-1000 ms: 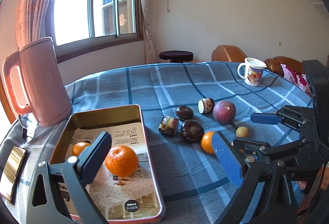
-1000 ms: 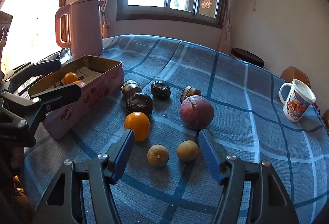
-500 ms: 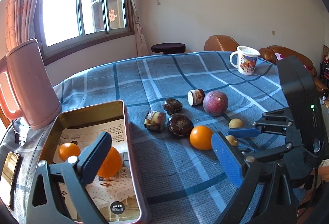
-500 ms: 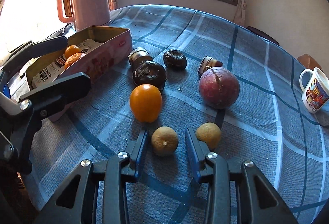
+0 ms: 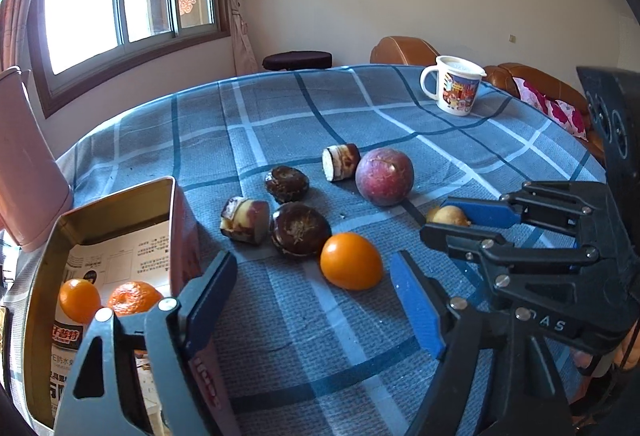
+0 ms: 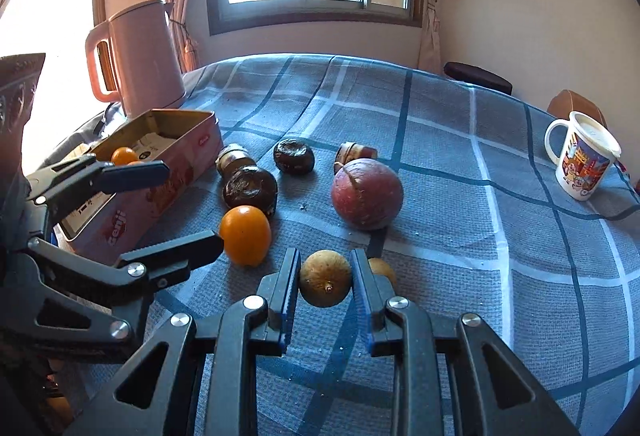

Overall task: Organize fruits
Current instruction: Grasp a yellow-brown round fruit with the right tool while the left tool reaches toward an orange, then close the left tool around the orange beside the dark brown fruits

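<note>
My right gripper [image 6: 325, 278] is shut on a small yellow-brown fruit [image 6: 325, 279] resting on the blue plaid cloth. A second small yellow fruit [image 6: 383, 270] sits just right of it. An orange [image 6: 245, 235] [image 5: 351, 266], a round purple fruit [image 6: 367, 193] [image 5: 384, 176], two dark brown fruits [image 6: 250, 188] [image 6: 293, 155] and two cut pieces [image 5: 245, 221] [image 5: 341, 161] lie beyond. A gold tin [image 5: 120, 208] [image 6: 176, 152] holds two oranges [image 5: 79, 300] [image 5: 134, 298]. My left gripper [image 5: 312, 300] is open and empty beside the tin, near the orange.
A pink kettle [image 6: 140, 56] stands behind the tin at the table's left edge. A white printed mug [image 6: 582, 156] [image 5: 456, 86] stands far right. Brown leather seats [image 5: 404, 50] and a dark stool [image 5: 298, 60] lie beyond the table.
My right gripper moved forward and closed its fingers on the small yellow-brown fruit. My left gripper shifted right from over the tin toward the loose fruit, staying open.
</note>
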A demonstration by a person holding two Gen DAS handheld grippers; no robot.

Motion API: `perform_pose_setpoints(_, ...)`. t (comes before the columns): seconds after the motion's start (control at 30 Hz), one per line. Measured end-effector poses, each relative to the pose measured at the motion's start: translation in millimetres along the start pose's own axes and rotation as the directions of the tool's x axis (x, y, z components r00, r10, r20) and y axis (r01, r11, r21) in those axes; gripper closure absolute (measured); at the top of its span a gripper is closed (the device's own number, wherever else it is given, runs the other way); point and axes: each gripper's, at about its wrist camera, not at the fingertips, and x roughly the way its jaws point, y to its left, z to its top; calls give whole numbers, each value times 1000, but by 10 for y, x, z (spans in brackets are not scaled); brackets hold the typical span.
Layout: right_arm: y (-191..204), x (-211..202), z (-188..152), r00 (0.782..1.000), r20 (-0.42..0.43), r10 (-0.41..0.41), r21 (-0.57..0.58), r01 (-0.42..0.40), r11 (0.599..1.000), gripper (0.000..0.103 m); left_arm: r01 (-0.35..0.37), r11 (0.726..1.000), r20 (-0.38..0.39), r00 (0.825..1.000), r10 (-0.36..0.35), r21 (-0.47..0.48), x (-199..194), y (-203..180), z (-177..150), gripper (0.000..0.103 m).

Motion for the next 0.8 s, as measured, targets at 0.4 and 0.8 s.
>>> perform_pose_setpoints(0.4, -158, 97, 89, 999, -2, -43, 58, 43, 997, 76, 54, 998, -120, 991, -52, 16, 339, -145, 89, 55)
perform_pose_setpoints(0.8, -162, 0, 62, 999, 48, -7, 63, 4, 998, 76, 61, 998, -32, 998, -61, 8, 174, -113, 102, 61)
